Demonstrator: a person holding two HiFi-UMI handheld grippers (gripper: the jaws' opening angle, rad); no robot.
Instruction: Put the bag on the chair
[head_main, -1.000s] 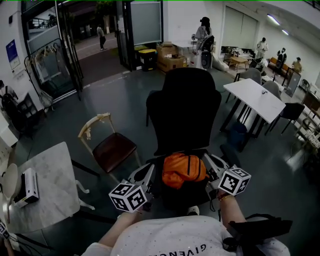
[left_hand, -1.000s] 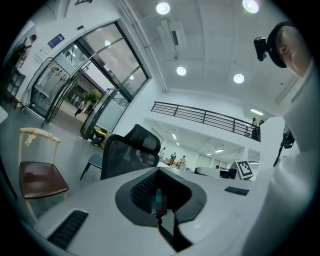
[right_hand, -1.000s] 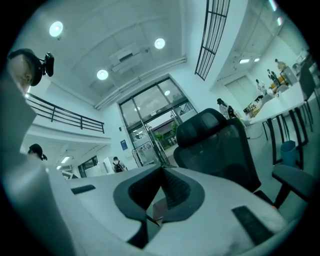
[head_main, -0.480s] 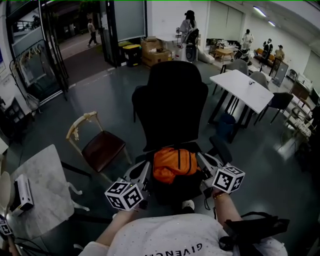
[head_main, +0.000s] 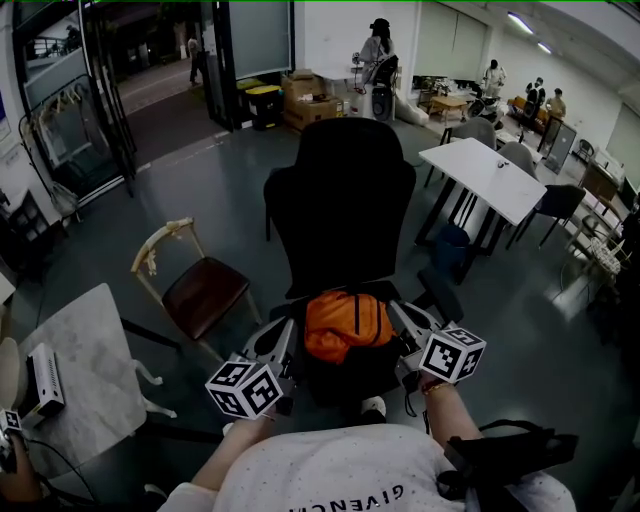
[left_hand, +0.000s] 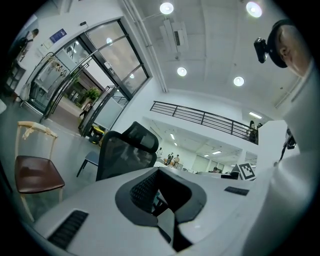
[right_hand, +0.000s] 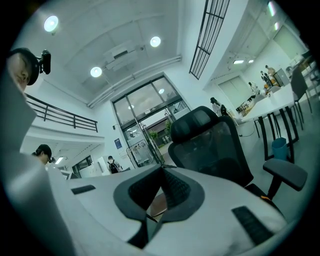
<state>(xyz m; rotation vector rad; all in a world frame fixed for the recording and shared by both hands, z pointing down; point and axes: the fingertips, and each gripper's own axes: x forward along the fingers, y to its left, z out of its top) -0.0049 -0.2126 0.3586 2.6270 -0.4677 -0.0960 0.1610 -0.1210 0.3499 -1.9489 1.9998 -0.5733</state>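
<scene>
**Bag down on the seat: back off cleanly**
The orange bag (head_main: 346, 325) lies on the seat of the black office chair (head_main: 340, 200). The left gripper (left_hand: 160, 175) and right gripper (right_hand: 161, 171) flank it at the seat's sides, each with jaws together on nothing. Best to draw both straight back from the chair, clear of any straps.

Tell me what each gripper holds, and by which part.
Nothing is held. The left gripper and right gripper both have their jaws together, empty; the orange bag lies on the black chair between them.
</scene>
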